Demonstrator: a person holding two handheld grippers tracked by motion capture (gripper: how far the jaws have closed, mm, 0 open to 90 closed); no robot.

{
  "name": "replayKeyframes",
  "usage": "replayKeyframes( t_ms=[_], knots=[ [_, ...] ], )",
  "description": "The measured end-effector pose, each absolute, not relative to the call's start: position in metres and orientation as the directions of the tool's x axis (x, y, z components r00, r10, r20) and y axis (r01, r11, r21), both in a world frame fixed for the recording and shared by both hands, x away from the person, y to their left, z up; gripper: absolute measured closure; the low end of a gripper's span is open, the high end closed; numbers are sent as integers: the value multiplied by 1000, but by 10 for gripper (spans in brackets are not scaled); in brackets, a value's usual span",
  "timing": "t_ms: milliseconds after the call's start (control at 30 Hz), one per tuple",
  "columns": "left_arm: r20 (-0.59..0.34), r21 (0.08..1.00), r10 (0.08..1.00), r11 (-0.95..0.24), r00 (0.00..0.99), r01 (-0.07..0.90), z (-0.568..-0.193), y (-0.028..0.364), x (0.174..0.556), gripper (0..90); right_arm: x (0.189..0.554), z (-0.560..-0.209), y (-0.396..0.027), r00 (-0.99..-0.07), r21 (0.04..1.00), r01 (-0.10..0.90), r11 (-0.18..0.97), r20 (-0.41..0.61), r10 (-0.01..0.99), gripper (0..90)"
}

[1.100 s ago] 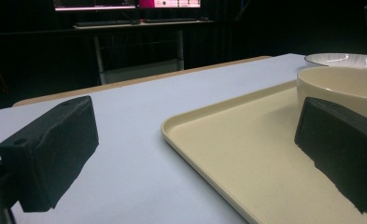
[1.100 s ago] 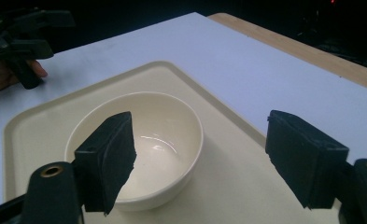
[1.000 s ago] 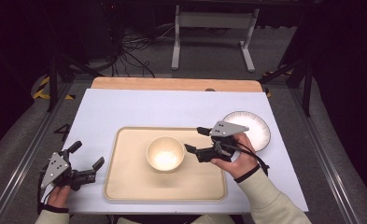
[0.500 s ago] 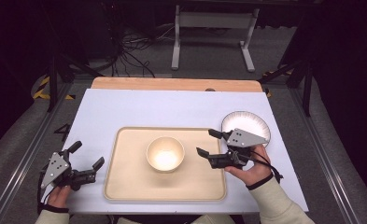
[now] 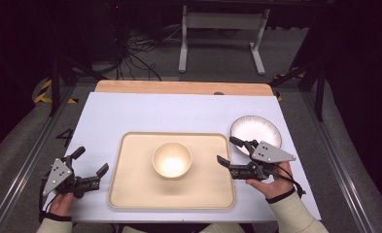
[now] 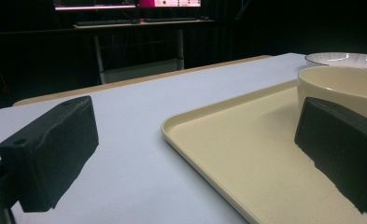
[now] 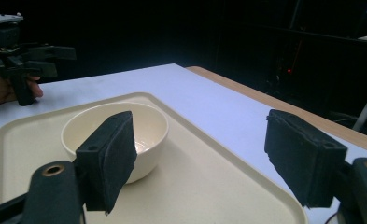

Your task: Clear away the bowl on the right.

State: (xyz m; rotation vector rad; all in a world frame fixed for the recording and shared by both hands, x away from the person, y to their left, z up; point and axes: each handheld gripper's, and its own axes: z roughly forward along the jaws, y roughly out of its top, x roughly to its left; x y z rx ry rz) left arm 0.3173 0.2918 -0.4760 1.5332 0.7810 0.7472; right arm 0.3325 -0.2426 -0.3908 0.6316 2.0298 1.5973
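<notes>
The high view looks forward and down from above the person's near side, far enough back to take in the whole table [image 5: 130,114], the floor and the dark stands beyond. The left gripper view sits low, almost at table level, at the near left corner, facing right and far across the tray [image 6: 246,154] toward the bowl [image 6: 344,84] and the plate [image 6: 344,58]. The right gripper view rides low at the tray's [image 7: 209,186] right edge, facing left, close to the bowl [image 7: 120,135], with the left gripper [image 7: 29,58] far off. All three views share the tray and bowl; the high view and the left gripper view share the plate [image 5: 255,132]
</notes>
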Motion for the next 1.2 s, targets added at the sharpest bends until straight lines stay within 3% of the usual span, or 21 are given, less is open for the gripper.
replayKeyframes(
  t_ms=[300, 1200],
  knots=[
    [26, 995, 823, -75, 568, 63, -476, 292, 317, 2, 327, -414, -254, -742, 988, -18, 153, -116, 661, 258],
    [27, 995, 822, -76, 568, 62, -476, 292, 317, 1, 324, -460, -262, -703, 982, 28, 189, -116, 702, 271]
  ],
)
